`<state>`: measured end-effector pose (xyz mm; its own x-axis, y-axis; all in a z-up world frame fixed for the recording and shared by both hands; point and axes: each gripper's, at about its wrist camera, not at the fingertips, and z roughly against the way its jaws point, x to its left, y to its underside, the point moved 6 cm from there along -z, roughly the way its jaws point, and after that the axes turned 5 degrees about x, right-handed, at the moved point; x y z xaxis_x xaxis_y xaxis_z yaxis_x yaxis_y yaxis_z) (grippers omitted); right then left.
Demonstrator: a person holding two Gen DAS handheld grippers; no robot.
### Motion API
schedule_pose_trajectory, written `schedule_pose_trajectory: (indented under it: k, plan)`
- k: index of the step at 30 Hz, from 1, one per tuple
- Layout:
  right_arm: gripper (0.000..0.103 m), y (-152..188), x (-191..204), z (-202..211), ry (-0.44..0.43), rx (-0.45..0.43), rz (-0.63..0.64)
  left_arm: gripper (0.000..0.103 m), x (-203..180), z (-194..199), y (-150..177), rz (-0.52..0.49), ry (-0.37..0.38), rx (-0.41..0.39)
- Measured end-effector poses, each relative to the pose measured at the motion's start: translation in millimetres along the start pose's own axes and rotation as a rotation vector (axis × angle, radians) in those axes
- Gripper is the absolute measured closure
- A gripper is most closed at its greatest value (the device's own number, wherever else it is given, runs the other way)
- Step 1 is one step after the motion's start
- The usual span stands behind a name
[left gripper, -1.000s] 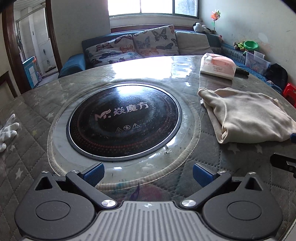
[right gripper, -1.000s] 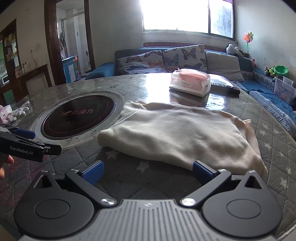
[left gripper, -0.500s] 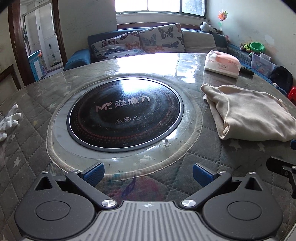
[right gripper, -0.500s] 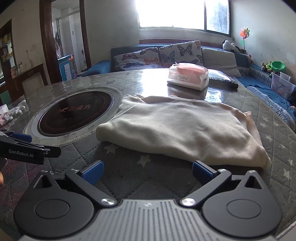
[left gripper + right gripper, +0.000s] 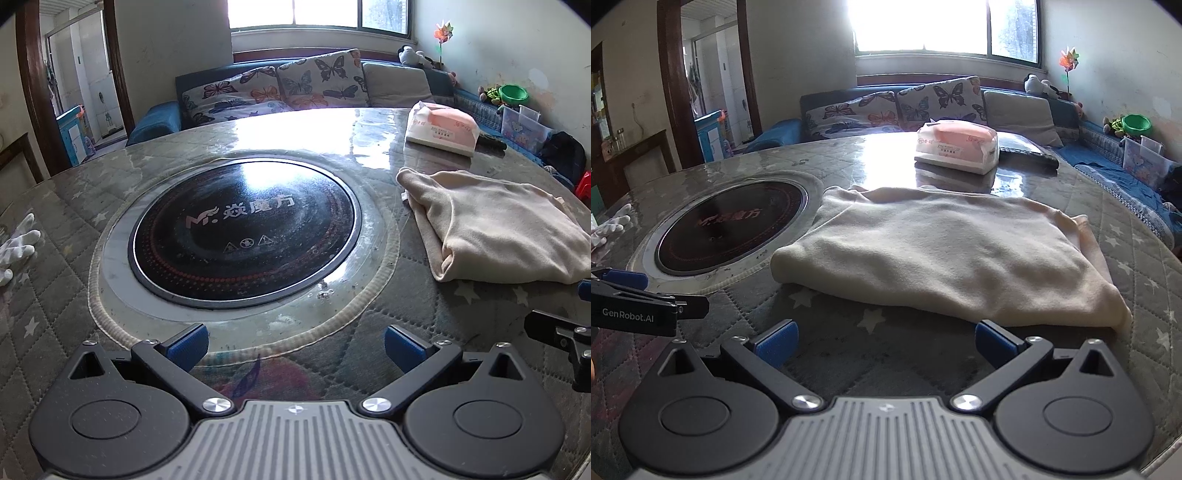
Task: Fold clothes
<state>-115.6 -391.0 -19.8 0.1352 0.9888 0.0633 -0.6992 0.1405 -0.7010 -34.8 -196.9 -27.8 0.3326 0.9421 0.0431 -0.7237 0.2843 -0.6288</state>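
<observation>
Cream garment (image 5: pixel 945 254), folded into a rough flat rectangle, lies on the quilted counter (image 5: pixel 1137 280), centre of the right wrist frame; in the left wrist frame it sits at the right edge (image 5: pixel 495 229). Rounded fold corner points lower left, layered edges show along its right side. Right gripper (image 5: pixel 884 345) hovers just in front of the garment's near edge, blue-padded fingers (image 5: pixel 775 343) spread wide, nothing between them, not touching the cloth. Left gripper (image 5: pixel 293 345) faces the round black cooktop (image 5: pixel 245 229) set into the counter, fingers (image 5: pixel 186 343) also spread wide and empty, garment well off to its right. Each gripper shows at the edge of the other's view: left one at lower left of the right wrist frame, right one at lower right of the left wrist frame. Pink-and-white tissue pack (image 5: pixel 956 149) stands behind the garment, apart from it, with a dark flat object just beside it on the right. White glove (image 5: pixel 16 243) lies at the far left of the counter. Sofa with butterfly cushions (image 5: pixel 295 86) runs behind the counter under the window.
</observation>
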Motion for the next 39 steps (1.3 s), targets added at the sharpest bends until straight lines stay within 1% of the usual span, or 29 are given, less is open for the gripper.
schedule_pose_trajectory:
  k: [15,22,30,39]
  plan:
    - [0.0,1,-10,-1,0.019,0.014,-0.033,0.0,-18,3,-6,-0.034,0.024,-0.015]
    - [0.0,3,-11,1,0.017,0.019,-0.028,0.0,-22,7,-8,-0.03,0.035,-0.018]
    - [0.0,5,-14,3,0.025,0.02,-0.047,0.0,-30,8,-5,-0.033,0.053,-0.012]
    - [0.0,6,-14,9,0.019,0.013,-0.048,0.0,-39,17,-3,-0.038,0.085,-0.022]
